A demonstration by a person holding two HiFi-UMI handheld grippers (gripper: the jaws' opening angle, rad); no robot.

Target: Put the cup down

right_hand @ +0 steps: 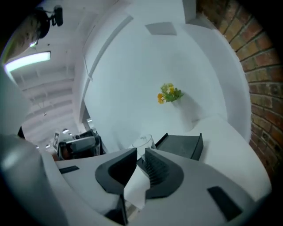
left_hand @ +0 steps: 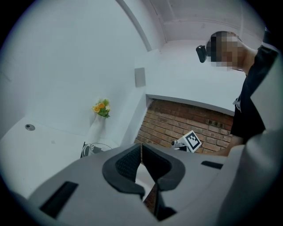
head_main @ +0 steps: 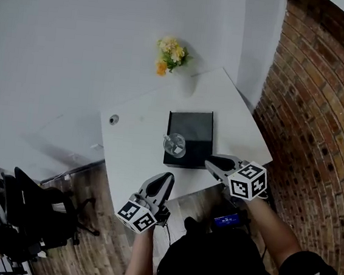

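Note:
A clear glass cup [head_main: 174,144] stands upright on the near left part of a black tray [head_main: 192,130] in the middle of the white table [head_main: 135,142]. My right gripper [head_main: 209,163] hovers just right of the tray's near corner, apart from the cup. Its jaws stand only a narrow slit apart with nothing between them, and beyond them the right gripper view shows the cup [right_hand: 143,142] and tray [right_hand: 181,146]. My left gripper [head_main: 169,176] hangs over the table's front edge, jaws shut and empty. In the left gripper view the cup [left_hand: 95,149] shows low down.
A small vase of yellow flowers [head_main: 171,54] stands at the table's far edge against the white wall. A brick wall [head_main: 320,119] runs close along the right side. A round cable hole [head_main: 113,119] marks the table's left. A black office chair [head_main: 36,211] stands lower left.

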